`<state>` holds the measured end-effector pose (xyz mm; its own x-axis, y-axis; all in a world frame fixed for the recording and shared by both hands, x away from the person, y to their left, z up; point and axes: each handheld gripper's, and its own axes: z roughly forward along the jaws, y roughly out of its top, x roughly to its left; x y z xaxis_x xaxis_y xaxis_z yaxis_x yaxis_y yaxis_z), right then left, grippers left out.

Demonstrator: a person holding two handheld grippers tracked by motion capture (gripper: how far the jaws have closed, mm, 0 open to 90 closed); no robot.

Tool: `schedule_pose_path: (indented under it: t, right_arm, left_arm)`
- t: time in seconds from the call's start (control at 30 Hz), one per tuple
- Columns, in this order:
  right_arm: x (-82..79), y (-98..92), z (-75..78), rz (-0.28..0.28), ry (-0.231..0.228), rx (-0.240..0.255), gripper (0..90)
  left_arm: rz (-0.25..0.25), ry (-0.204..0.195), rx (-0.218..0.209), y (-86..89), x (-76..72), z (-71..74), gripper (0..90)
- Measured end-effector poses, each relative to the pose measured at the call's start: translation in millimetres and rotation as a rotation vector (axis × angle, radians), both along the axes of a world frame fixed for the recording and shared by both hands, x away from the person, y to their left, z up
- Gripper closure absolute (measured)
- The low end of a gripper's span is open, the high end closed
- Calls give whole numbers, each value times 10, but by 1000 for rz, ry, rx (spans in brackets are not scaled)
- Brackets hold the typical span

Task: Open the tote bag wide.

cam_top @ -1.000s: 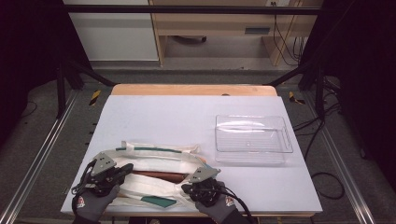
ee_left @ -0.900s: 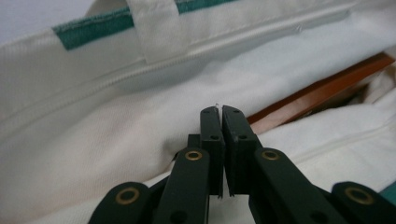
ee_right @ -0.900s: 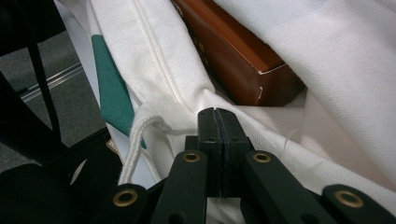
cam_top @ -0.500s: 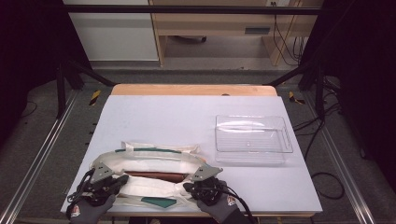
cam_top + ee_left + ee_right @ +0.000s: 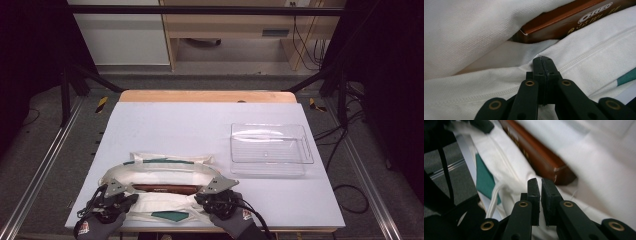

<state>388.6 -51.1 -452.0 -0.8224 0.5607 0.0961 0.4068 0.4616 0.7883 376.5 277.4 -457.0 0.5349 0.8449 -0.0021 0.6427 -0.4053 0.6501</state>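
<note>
So I've got my left gripper clamped tight on the near edge of the white cloth bag, jaws fully together with the fabric pinched right at the tips. My right gripper is at the same edge on the other side, its jaws just starting to part, a thin gap showing with the cloth at the tips. The brown Oreo box sits inside the bag's open mouth, and the clear plastic tray is off to the bag's right on the tabletop.
</note>
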Motion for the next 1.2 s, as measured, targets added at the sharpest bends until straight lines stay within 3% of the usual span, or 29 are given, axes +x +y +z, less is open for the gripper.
schedule_pose_path:
  t: [0.13,0.33,0.5,0.7,0.8,1.0,1.2]
  right_arm:
    - [49,-15,196,-26,-69,66,790]
    - [149,66,291,-52,-143,73,651]
    - [258,188,273,-53,-126,42,590]
    - [362,286,171,-49,-112,-28,579]
    - [395,307,145,-46,-99,-34,648]
    - [402,333,159,-38,-73,-20,880]
    - [439,336,251,-92,-114,-14,900]
  left_arm:
    - [2,-6,-11,2,0,-3,895]
    - [-7,-19,1,-7,-10,-2,892]
    - [-12,-25,8,-13,-14,-5,893]
    - [-15,-31,12,-16,-14,-6,893]
    - [-20,-31,18,-15,-13,-4,892]
    - [-20,-31,20,-21,-15,-7,892]
    - [-26,-24,31,-30,-9,-17,894]
